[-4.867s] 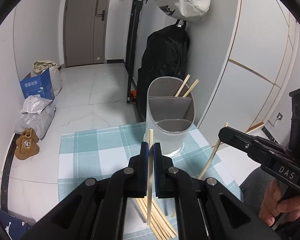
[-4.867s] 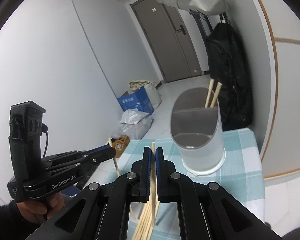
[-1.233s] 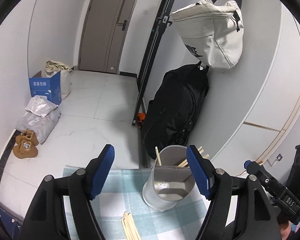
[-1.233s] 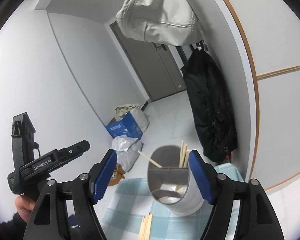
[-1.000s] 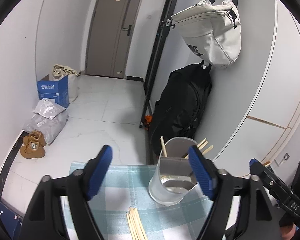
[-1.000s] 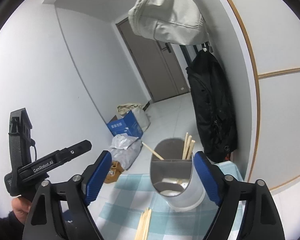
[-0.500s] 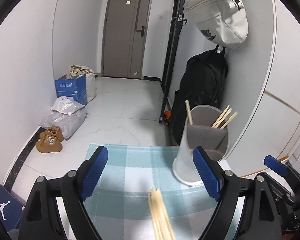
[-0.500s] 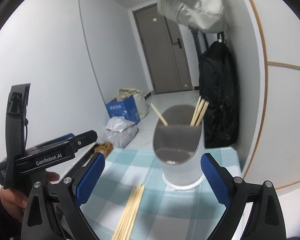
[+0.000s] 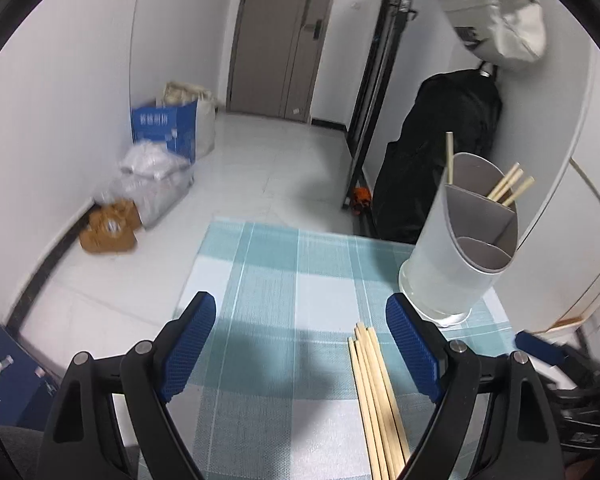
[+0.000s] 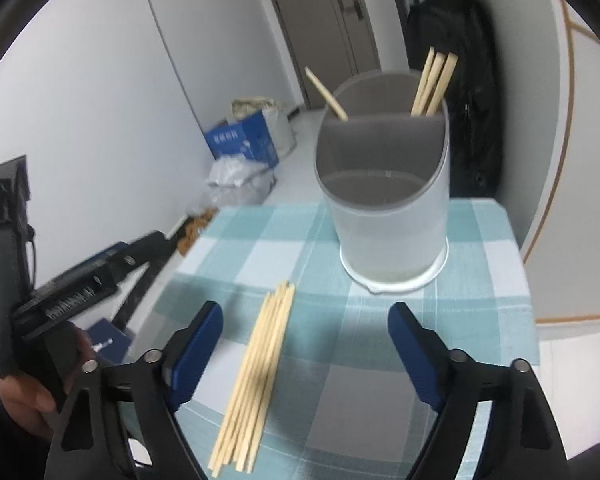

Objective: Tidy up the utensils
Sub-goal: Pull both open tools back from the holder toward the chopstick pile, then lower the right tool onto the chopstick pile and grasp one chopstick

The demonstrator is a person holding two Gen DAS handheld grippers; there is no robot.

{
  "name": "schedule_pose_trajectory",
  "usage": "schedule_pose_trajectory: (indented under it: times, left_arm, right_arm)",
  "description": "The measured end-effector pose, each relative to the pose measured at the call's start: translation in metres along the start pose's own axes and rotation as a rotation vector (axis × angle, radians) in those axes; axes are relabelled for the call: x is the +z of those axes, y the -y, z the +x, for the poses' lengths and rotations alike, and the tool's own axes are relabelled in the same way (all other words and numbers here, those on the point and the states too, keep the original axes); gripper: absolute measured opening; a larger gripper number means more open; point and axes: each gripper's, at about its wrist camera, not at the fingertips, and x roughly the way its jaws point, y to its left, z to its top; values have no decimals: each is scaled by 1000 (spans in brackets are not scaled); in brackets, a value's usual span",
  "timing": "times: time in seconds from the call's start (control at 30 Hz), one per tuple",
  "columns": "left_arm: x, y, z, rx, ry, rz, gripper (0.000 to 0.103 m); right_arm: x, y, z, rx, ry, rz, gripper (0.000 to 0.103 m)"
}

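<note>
A bundle of several wooden chopsticks [image 9: 376, 396] [image 10: 256, 368] lies on the teal checked cloth [image 9: 284, 280] [image 10: 480, 300]. Behind it stands a grey divided utensil holder [image 9: 456, 252] [image 10: 384, 204] with several chopsticks [image 10: 434, 80] upright in its back compartment. My left gripper [image 9: 300, 340] is open and empty above the cloth, the bundle just inside its right finger. My right gripper [image 10: 304, 344] is also empty, its jaws closing from wide, with the bundle lying below between the fingers, nearer the left one. The left gripper's body [image 10: 72, 284] shows at left in the right wrist view.
A black backpack [image 9: 440, 152] leans on the wall behind the table, and a pale bag [image 9: 496, 12] hangs above it. On the floor at left are a blue box [image 9: 164, 128], plastic bags [image 9: 152, 184] and brown shoes [image 9: 108, 228]. A hand [image 10: 28, 396] holds the left gripper.
Both grippers have come down toward the cloth and tipped downward. The chopstick bundle and holder now look larger and nearer. Five seconds ago each gripper was shut on a chopstick; both are now empty.
</note>
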Motion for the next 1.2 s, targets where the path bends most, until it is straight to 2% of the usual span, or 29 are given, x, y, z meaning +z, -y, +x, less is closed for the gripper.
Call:
schedule_pose_trajectory:
  times: [0.1,0.13,0.2,0.33,0.43,0.6,0.73,0.83,1.2]
  left_arm:
    - [1,-10,7,7,-29,-36,84]
    - [1,-13,10,23,-37,-37,84]
    - [1,-17,14,60,-48,-52,84]
    - [-2,-31,22,50,-108,-129,84]
    - [0,-38,24,43,-120,-176,84]
    - [3,-48,23,38,-113,-206,84]
    - [4,-57,25,33,-127,-242,84]
    - [3,-63,24,28,-133,-252,84]
    - [4,-86,26,22,-154,-353,84]
  right_arm:
    - [-1,0,16,-21,-68,2,71]
    - [-1,0,23,-30,-96,3,64]
    - [-2,-2,32,-22,-138,4,59]
    - [-1,-12,56,-30,-232,-34,46]
    - [0,-22,74,-46,-293,-92,37]
    - [7,-35,98,-86,-333,-163,35]
    - [12,-42,118,-137,-385,-212,25]
    - [11,-44,128,-181,-418,-238,23]
    - [24,-54,149,-246,-462,-277,16]
